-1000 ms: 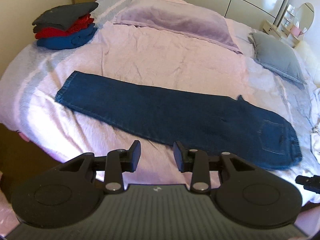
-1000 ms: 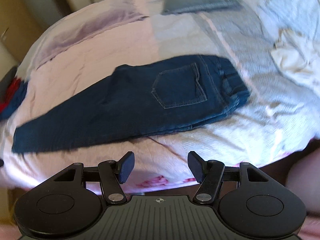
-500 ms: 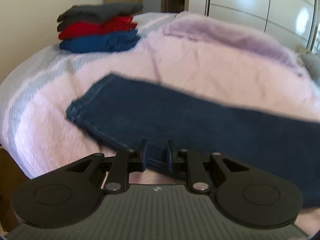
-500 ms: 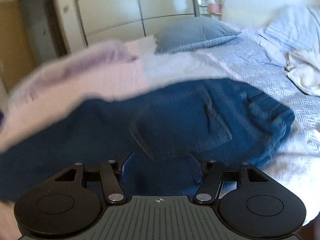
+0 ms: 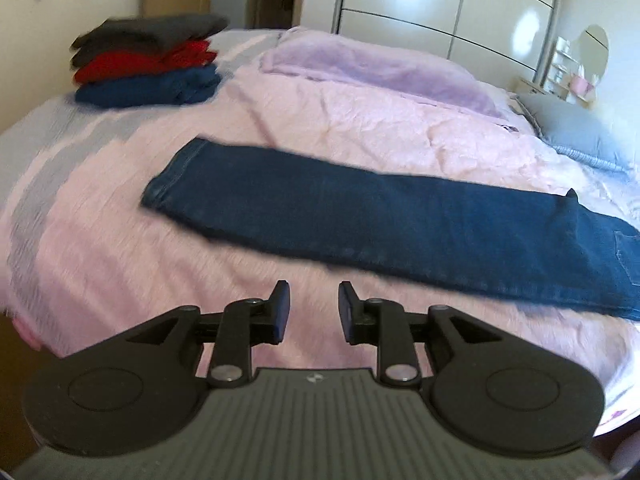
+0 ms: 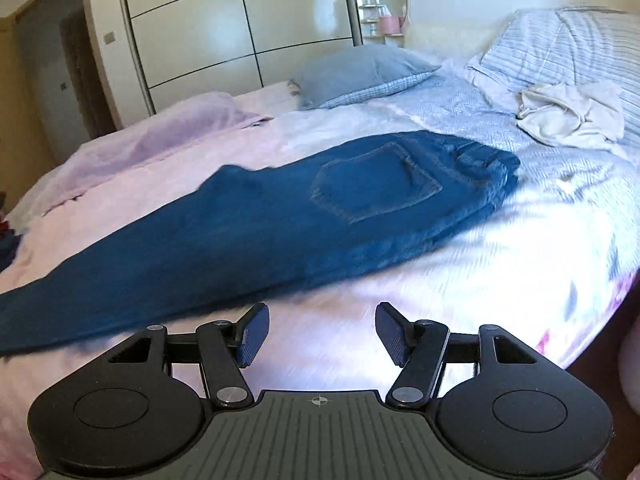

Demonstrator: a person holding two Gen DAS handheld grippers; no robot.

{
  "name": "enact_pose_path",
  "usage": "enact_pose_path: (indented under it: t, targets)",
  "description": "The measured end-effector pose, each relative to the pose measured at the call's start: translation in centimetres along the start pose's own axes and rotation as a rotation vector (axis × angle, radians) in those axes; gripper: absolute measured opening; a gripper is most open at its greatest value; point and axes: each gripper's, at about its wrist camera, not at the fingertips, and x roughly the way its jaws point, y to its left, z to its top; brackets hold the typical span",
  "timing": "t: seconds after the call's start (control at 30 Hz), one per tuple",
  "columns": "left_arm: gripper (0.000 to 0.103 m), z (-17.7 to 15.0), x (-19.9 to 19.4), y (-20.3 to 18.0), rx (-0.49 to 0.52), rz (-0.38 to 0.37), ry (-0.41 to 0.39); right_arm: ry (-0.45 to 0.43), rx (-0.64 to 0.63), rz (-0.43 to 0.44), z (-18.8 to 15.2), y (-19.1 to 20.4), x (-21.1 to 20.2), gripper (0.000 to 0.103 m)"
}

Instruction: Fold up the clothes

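The jeans [image 5: 400, 224] run past the left-wrist view's right edge, their near hem blurred.

Denim jeans [image 5: 380, 216] — matt; wardrobe [image 6: 240, 24] glossy.

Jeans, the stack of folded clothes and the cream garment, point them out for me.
jeans [image 6: 376, 184], right wrist view, back pocket.
stack of folded clothes [image 5: 148, 60], left wrist view, red middle layer.
cream garment [image 6: 568, 116], right wrist view, crumpled middle.
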Motion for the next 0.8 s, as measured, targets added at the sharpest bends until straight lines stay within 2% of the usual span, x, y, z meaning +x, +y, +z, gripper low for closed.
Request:
enact_pose_path:
  t: [0.07,0.23,0.43,0.57,0.73,0.8]
  targets:
    - [0.022,-0.8,-0.9,0.9,-0.038,-0.009,-0.004,0.013,0.003,0.029,-0.2,0.9,-1.1,0.062]
    - [0.022,-1.5,-3.3,0.8,-0.046,-0.009,-0.036,-0.070,-0.037,0.055,-0.4,1.4,-5.2,0.062]
    - [0.024,-1.0,-3.7,-0.2,-0.034,-0.007,-0.033,-0.049,0.073,0.081,-0.9,-0.6,-5.7,0.062]
    - [0.025,-0.4,-1.8,-0.2,-0.082,-0.012,0.007,0.009,0.099,0.087,-0.5,-1.0,-2.9,0.062]
    - [0.025,0.9,1.2,1.3,-0.259,-0.087,0.027,0.059,0.115,0.134,1.1,-1.0,1.3,0.062]
    - [0.028,1.0,2.4,2.7,-0.395,-0.129,0.029,0.068,0.114,0.145,2.0,-1.0,3.0,0.062]
